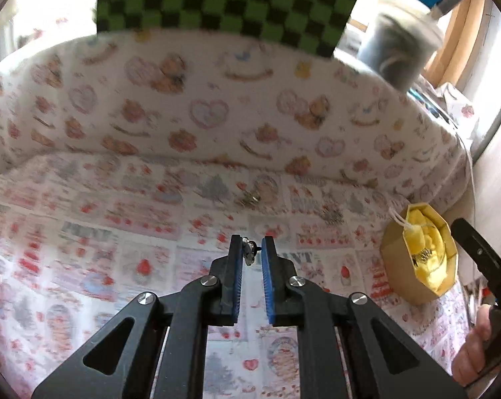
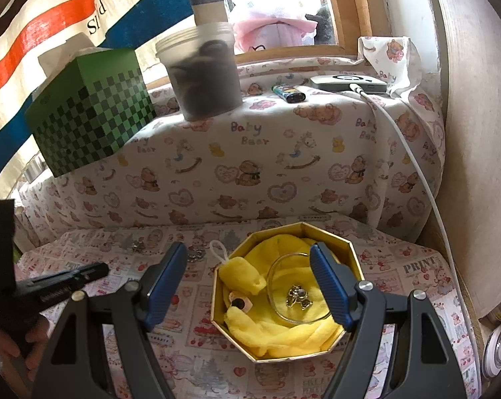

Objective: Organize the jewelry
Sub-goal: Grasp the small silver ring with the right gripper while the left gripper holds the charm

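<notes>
Left gripper: my left gripper [image 1: 252, 249] is squeezed tight on a small silver earring [image 1: 248, 252]. The blue pads [image 1: 236, 276] pinch it right at their tips, up off the cloth.
Right gripper: my right gripper [image 2: 249, 267] has its jaws wide apart and holds nothing. It hangs over the near left side of the gold box [image 2: 285, 354].
Gold box: it has many sides and sits on the printed cloth [image 2: 413, 266]. A yellow plush toy [image 2: 247, 274] fills it.
Glass dish: a little clear dish [image 2: 275, 274] sits on the yellow toy inside the box.
Jewelry in the dish: I see a shiny charm [image 2: 298, 296] lying in the dish.
Jewelry on the cloth: two more small silver pieces lie on the cloth, one [image 1: 250, 198] far ahead of my left gripper and one [image 1: 330, 214] closer to the box.
Back shelf: a green checkered box [image 2: 87, 113], a plastic tub [image 2: 200, 69] with dark things in it, and a lighter [image 2: 288, 93] sit up on the teddy bear cloth [image 2: 283, 166].
</notes>
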